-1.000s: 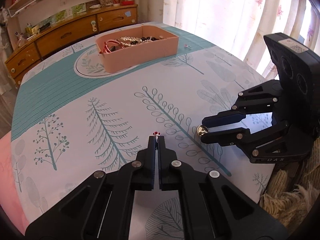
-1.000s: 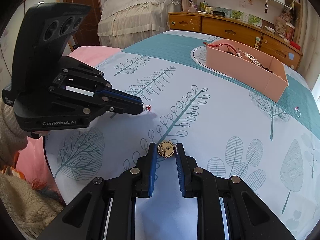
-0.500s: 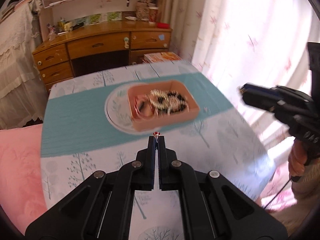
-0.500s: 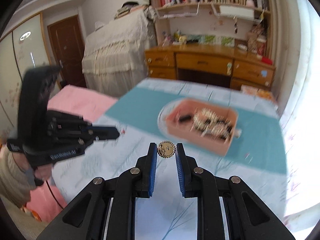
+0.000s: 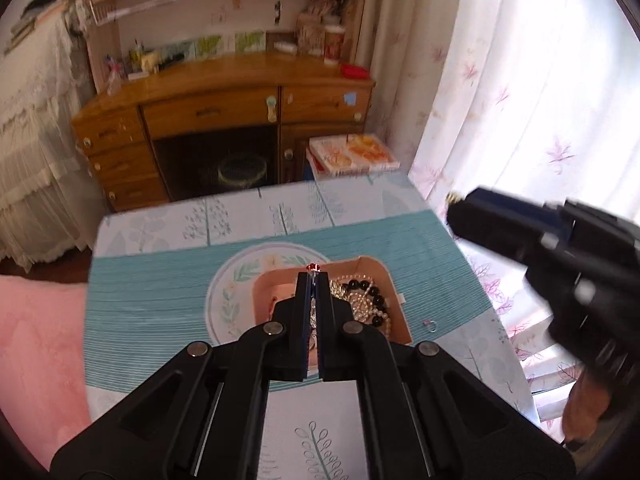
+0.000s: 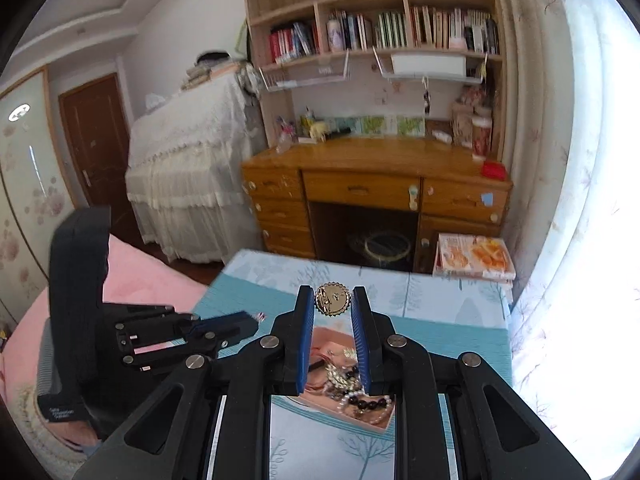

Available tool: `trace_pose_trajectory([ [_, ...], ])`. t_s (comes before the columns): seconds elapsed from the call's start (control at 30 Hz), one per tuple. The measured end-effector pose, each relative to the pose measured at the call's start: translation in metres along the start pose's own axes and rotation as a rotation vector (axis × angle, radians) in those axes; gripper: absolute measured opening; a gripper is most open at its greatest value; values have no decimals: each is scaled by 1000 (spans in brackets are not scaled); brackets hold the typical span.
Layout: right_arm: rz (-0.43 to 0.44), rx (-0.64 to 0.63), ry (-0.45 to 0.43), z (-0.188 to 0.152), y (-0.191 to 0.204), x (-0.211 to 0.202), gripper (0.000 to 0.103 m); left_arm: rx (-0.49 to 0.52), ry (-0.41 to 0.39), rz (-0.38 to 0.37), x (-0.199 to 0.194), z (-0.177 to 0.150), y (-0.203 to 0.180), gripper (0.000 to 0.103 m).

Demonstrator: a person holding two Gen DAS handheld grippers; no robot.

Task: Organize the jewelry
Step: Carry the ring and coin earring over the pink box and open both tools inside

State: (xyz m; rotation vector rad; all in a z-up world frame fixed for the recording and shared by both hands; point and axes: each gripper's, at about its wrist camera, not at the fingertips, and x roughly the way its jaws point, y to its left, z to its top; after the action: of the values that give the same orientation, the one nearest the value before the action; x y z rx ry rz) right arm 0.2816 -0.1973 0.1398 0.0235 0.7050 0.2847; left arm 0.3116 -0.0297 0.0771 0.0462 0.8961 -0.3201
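Observation:
My left gripper (image 5: 313,276) is shut on a small red-stoned earring (image 5: 312,267) and hangs above the pink jewelry box (image 5: 380,268), which holds pearl and black bead strings. My right gripper (image 6: 333,300) is shut on a round gold brooch (image 6: 333,299) and is also over the box (image 6: 320,340), seen between its fingers. Each gripper shows in the other's view: the right one (image 5: 454,204) blurred at the right, the left one (image 6: 256,318) at the left. A small pink ring (image 5: 429,323) lies on the cloth right of the box.
The table has a tree-print cloth with a teal band (image 5: 160,280). Beyond its far edge stand a wooden desk (image 5: 224,92), a stack of books (image 5: 352,152) and a bookshelf (image 6: 380,32). A curtain (image 5: 520,80) hangs at the right. A pink surface (image 5: 36,340) lies at the left.
Both grippers have lifted off the table and moved forward over the jewelry box, each still holding its piece. The box now sits under the fingertips instead of far ahead.

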Motion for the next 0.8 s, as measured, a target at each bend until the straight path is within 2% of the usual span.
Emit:
trace_pose_trajectory([
  [0.17,-24,58,191,-16,-21,105,18,-57,134,19,85,-3,13,0],
  [0.33,-5,124,322,-54,-37,174,18,-114,209,31,137,-10,35,0],
  [0.5,43,185,353,-63,-44,223,18,-150,243,6,160,-19,58,0],
  [0.63,89,222,360,-67,-42,255,19,-185,250,-23,163,-22,75,0],
  [0.8,134,263,371,-68,-37,274,19,-224,273,-47,160,-30,88,2],
])
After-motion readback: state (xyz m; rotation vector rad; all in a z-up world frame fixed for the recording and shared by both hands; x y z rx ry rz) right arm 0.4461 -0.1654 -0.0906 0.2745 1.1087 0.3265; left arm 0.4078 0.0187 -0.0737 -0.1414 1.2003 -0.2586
